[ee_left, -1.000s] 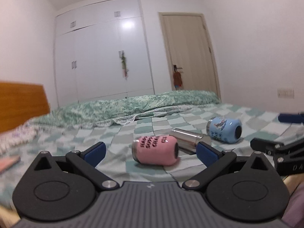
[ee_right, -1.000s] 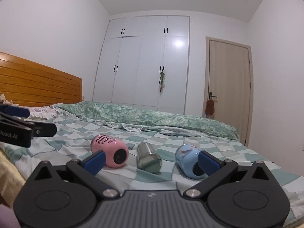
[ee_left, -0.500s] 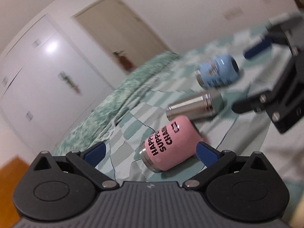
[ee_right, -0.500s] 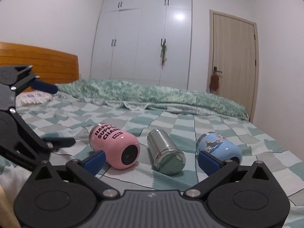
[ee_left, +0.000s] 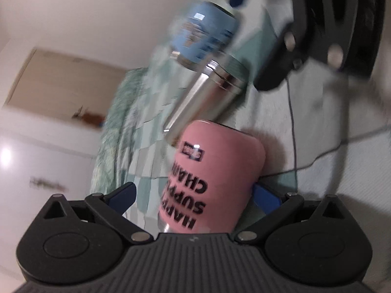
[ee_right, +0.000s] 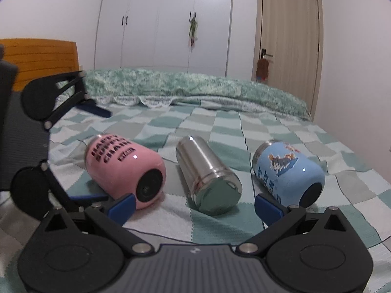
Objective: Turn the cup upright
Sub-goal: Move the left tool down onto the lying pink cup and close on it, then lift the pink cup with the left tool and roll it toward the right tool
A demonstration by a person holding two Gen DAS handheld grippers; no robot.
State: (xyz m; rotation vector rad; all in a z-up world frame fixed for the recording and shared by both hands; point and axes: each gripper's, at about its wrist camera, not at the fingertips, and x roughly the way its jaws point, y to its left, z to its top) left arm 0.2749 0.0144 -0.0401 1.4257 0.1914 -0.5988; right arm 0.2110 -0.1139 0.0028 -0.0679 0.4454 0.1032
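Note:
Three cups lie on their sides on a green checked bedspread (ee_right: 220, 127): a pink cup (ee_right: 122, 168) with black lettering, a steel cup (ee_right: 207, 171) and a light blue cartoon cup (ee_right: 288, 173). My left gripper (ee_left: 193, 196) is rolled sideways and open, with the pink cup (ee_left: 215, 178) between its blue fingertips; contact cannot be told. The steel cup (ee_left: 207, 97) and the blue cup (ee_left: 202, 31) lie beyond it. The left gripper shows in the right wrist view (ee_right: 92, 151) around the pink cup. My right gripper (ee_right: 194, 206) is open and empty, just short of the steel cup.
A rumpled green quilt (ee_right: 195, 88) lies across the far side of the bed. A wooden headboard (ee_right: 39, 58) stands at the left. White wardrobes (ee_right: 166, 22) and a door (ee_right: 290, 31) are behind. The right gripper's black body (ee_left: 330, 24) is at the upper right of the left wrist view.
My left gripper has rolled onto its side and closed in until the pink cup sits between its fingers. My right gripper has moved nearer to the cups and lower.

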